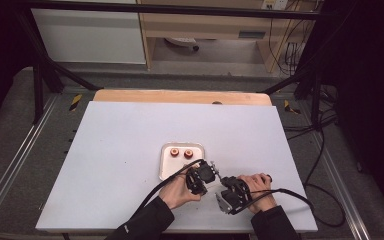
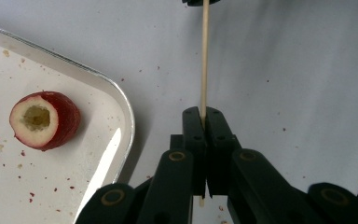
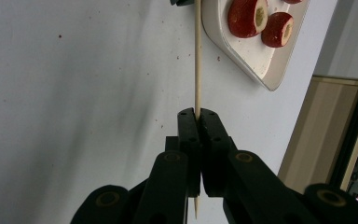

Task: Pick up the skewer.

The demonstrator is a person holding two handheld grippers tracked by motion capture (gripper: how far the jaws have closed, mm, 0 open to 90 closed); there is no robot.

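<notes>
Your left claw (image 2: 203, 122) and right claw (image 3: 197, 116) each clamp one end of the skewer (image 2: 204, 60), which spans the gap between them above the table (image 1: 120, 150), just beside the tray (image 2: 121, 100) holding cored red fruit (image 2: 44, 120).

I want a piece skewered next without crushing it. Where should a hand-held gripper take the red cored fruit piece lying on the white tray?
Grip the red cored fruit piece across its rounded red skin, probably coming from above. Its pale cut face and hollow core point sideways, so that end stays free for the thin wooden skewer.
</notes>
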